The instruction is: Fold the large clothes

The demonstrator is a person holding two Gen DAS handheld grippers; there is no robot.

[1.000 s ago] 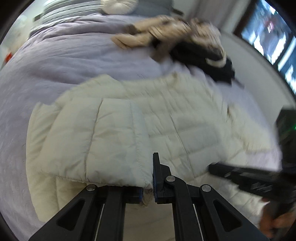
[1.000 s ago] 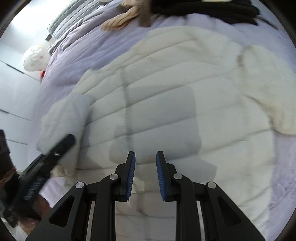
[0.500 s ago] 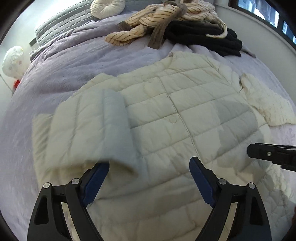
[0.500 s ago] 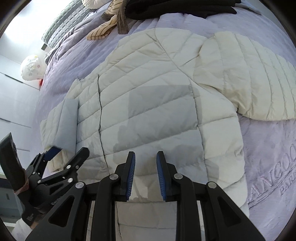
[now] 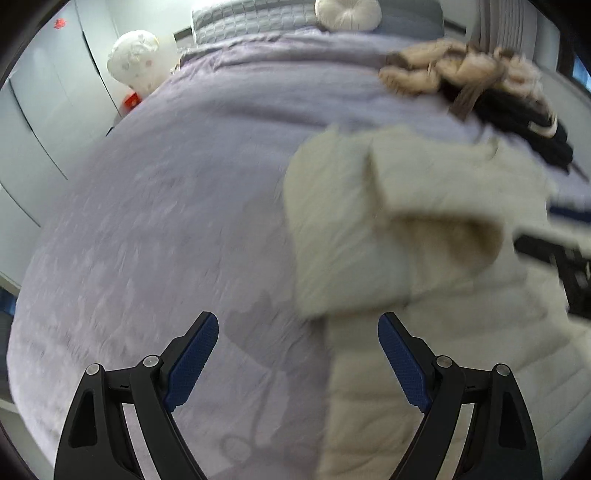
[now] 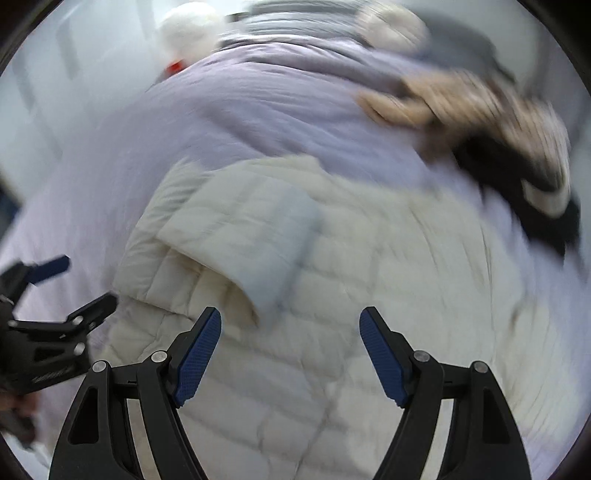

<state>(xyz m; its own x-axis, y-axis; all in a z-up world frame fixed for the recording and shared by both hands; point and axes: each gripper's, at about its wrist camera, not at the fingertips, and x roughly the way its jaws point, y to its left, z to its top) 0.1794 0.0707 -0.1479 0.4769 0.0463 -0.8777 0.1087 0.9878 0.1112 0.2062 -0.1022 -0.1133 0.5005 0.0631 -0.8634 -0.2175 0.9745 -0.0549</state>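
Showing through the left wrist view is a wide band of bare lavender bedspread (image 5: 155, 229) from 7 to 11 o'clock, a stretch the right wrist view is mostly missing. The right wrist view is instead filling with the cream quilted down jacket (image 6: 369, 280), which is lying flat on the bed with one sleeve (image 6: 251, 236) folded across its front. Both views are blurred by motion.

The left gripper (image 5: 298, 356) is hovering with its jaws spread wide and nothing between the blue pads (image 5: 192, 362). The jacket's near edge is sitting just beyond its right finger, at 1 to 3 o'clock; the folded sleeve's open cuff (image 5: 454, 236) is facing the camera. The right gripper (image 6: 290, 354) is likewise spread wide and empty, positioned over the jacket body, with the sleeve's lower corner lying just past its left pad at 11 o'clock.

Open bedspread is bordering the jacket on its left side. At 1 to 2 o'clock, a pile of tan striped and black garments (image 6: 498, 122) is lying close to the jacket's far edge. A round cream cushion (image 5: 347, 14) and a white plush toy (image 5: 135, 61) are resting at the head of the bed, well apart from the jacket. The left gripper is also appearing in the right wrist view at 8 o'clock.
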